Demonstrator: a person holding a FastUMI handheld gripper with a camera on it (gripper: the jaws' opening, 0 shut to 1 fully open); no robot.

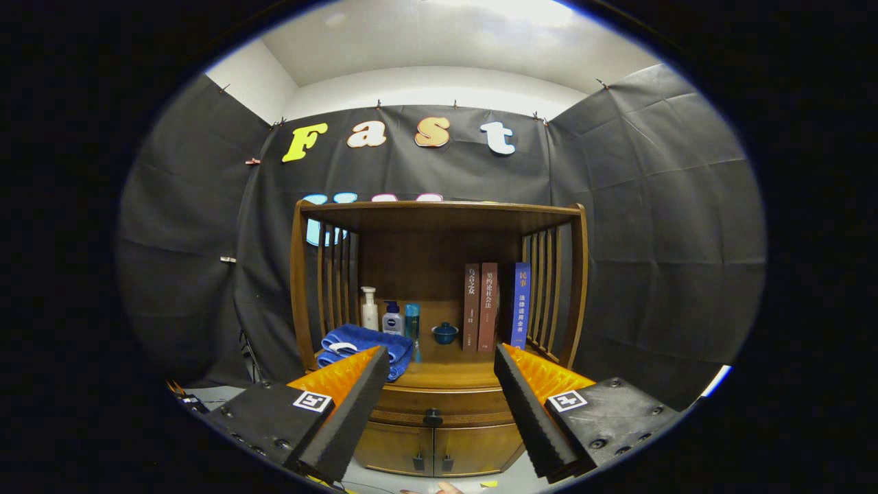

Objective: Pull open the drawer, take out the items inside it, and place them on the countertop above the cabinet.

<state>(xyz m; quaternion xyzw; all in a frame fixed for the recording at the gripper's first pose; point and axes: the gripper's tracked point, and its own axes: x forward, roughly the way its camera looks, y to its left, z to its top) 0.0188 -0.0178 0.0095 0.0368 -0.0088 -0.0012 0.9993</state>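
Drawer [433,399] shut, its knob [433,416] untouched, so task is at the start: pull-open, unloading and placing on the surface [453,374] above it all left to do. Contents hidden. Claw [435,362] hangs wide open w/ nothing held, fingers apart from the cabinet [433,449], knob lying between them. Towel [363,341], bottles [384,314], bowl [444,333] & books [488,305] stand on the surface above the drawer.

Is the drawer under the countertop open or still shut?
Shut. The drawer front sits flush with the cabinet, its knob untouched; the gripper is open, its fingers apart and short of it.
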